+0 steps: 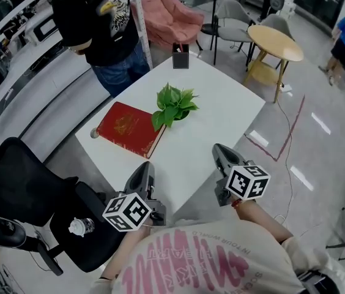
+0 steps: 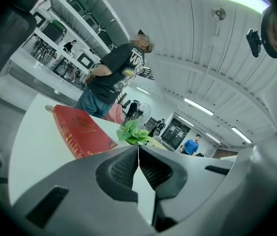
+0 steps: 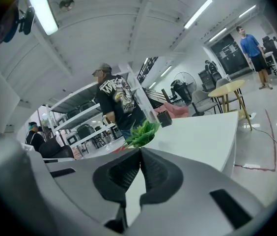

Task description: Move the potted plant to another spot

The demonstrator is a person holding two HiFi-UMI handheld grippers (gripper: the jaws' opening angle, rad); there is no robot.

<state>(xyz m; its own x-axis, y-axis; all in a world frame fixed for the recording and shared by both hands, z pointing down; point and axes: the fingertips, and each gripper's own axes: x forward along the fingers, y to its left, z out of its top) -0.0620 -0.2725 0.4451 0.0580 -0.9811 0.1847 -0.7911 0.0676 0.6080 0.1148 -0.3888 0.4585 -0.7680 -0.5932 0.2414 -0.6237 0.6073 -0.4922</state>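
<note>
The potted plant (image 1: pixel 173 105), a small bunch of green leaves, stands near the middle of the white table (image 1: pixel 221 115), just right of a red book (image 1: pixel 129 128). My left gripper (image 1: pixel 144 175) hovers at the table's near edge, shut with nothing in it. My right gripper (image 1: pixel 220 154) is over the near right part of the table, also shut and empty. Both are well short of the plant. In the left gripper view the plant (image 2: pixel 134 132) shows beyond the closed jaws (image 2: pixel 138 154); in the right gripper view the plant (image 3: pixel 142 132) sits above the closed jaws (image 3: pixel 140 156).
A dark pen holder (image 1: pixel 180 56) stands at the table's far edge. A person in a black shirt (image 1: pixel 102 23) stands at the far left corner. A black office chair (image 1: pixel 32 195) is at my left, a round wooden table (image 1: pixel 274 43) and chairs beyond.
</note>
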